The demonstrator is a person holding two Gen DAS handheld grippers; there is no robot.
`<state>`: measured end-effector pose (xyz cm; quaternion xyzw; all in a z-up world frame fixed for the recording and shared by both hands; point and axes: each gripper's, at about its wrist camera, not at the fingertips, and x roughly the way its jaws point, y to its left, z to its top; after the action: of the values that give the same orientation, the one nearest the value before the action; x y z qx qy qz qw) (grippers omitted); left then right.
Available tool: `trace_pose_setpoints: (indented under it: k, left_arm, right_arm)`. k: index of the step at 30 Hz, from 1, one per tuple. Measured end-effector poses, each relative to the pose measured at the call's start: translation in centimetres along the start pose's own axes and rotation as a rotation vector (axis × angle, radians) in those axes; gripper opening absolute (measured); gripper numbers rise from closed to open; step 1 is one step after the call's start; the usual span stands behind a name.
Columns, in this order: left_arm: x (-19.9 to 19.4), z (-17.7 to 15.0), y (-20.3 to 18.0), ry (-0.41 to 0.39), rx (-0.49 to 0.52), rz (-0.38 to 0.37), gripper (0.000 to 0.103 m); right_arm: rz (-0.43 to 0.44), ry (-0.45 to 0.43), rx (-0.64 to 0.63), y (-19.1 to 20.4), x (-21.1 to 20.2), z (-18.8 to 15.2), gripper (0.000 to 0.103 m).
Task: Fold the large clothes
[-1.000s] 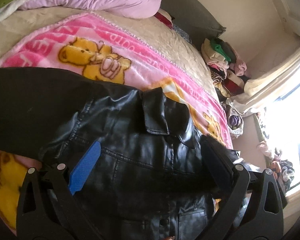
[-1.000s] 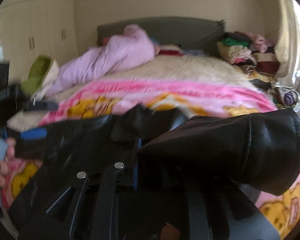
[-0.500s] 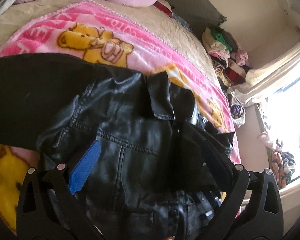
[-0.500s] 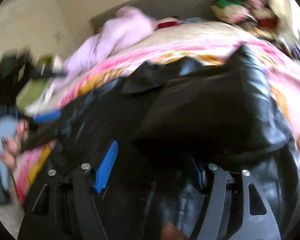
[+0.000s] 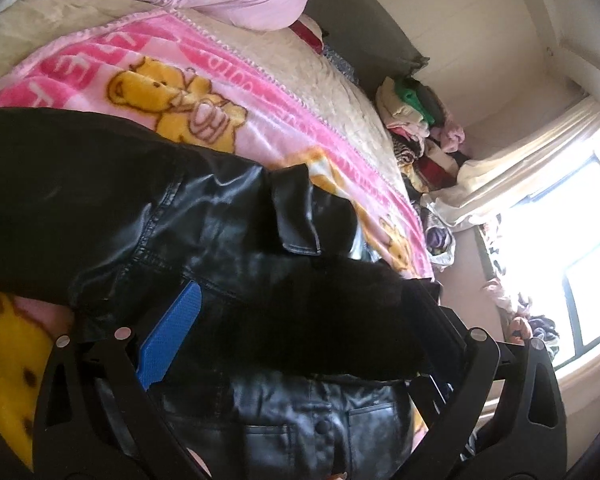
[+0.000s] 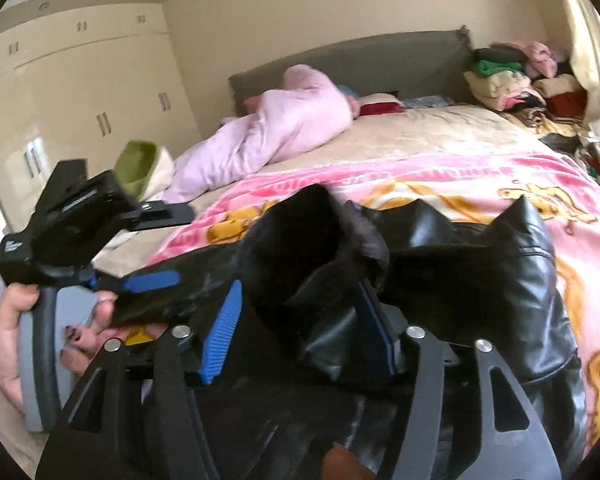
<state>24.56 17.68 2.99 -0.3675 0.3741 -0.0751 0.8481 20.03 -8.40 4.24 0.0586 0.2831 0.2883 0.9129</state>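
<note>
- Left tool (image 5: 300, 324) spread wide over black leather jacket (image 5: 204, 240), gripping nothing.
- Right tool (image 6: 300, 328) likewise spread, folded sleeve (image 6: 300, 240) loose between its pads.
- Jacket flat on pink blanket (image 5: 260, 92).

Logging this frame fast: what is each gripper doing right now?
Left gripper: open, over the black leather jacket.
Right gripper: open, jacket fabric bunched between its fingers.

Jacket (image 5: 228, 248) only partly in view
Hem cut off below; right pad (image 5: 424, 312) of left gripper (image 5: 300, 320) buried in dark folds.
</note>
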Motion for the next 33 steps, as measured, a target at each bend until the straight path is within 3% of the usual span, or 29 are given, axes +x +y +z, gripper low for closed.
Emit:
trace_pose_setpoints:
  k: [8, 14, 16, 18, 20, 22, 25, 26, 27, 28, 30, 33]
  left_arm:
    - [3.8, -0.7, 2.1, 0.101, -0.034, 0.04, 0.094]
    - [3.4, 0.0, 4.1, 0.039, -0.074, 0.046, 0.093]
    - [3.7, 0.2, 4.2, 0.041, -0.065, 0.035, 0.085]
    - [4.5, 0.3, 3.9, 0.054, -0.046, 0.021, 0.065]
    - [5.1, 0.4, 3.6, 0.063, -0.034, 0.016, 0.058]
    - [6.1, 0.4, 3.2, 0.082, -0.018, 0.025, 0.058]
    - [7.5, 0.3, 3.0, 0.095, 0.012, 0.083, 0.054]
    - [7.9, 0.3, 2.9, 0.089, 0.017, 0.102, 0.045]
    - [8.1, 0.3, 2.9, 0.083, 0.024, 0.119, 0.028]
    - [8.1, 0.3, 2.8, 0.067, 0.028, 0.126, 0.023]
    - [7.8, 0.4, 2.6, 0.047, 0.031, 0.092, 0.003]
    - [6.0, 0.4, 1.3, -0.002, 0.059, 0.053, 0.0]
  right_arm:
    - [-0.1, 0.018, 0.084, -3.0, -1.8, -1.5, 0.059]
    - [-0.143, -0.018, 0.156, -5.1, -4.6, -3.1, 0.059]
    - [-0.161, -0.03, 0.169, -5.4, -5.2, -3.3, 0.059]
    - [-0.172, -0.039, 0.192, -5.9, -5.9, -3.6, 0.059]
    - [-0.174, -0.041, 0.228, -6.6, -6.6, -4.1, 0.059]
    - [-0.187, -0.045, 0.249, -7.3, -7.2, -4.5, 0.059]
    - [-0.223, -0.047, 0.269, -8.2, -8.1, -5.2, 0.059]
    - [-0.234, -0.046, 0.277, -8.5, -8.4, -5.4, 0.059]
    - [-0.239, -0.045, 0.282, -8.8, -8.6, -5.6, 0.059]
    - [-0.243, -0.043, 0.288, -9.1, -8.8, -5.7, 0.059]
    - [-0.257, -0.037, 0.289, -9.3, -9.0, -5.9, 0.059]
    - [-0.28, -0.036, 0.29, -9.6, -9.3, -5.9, 0.059]
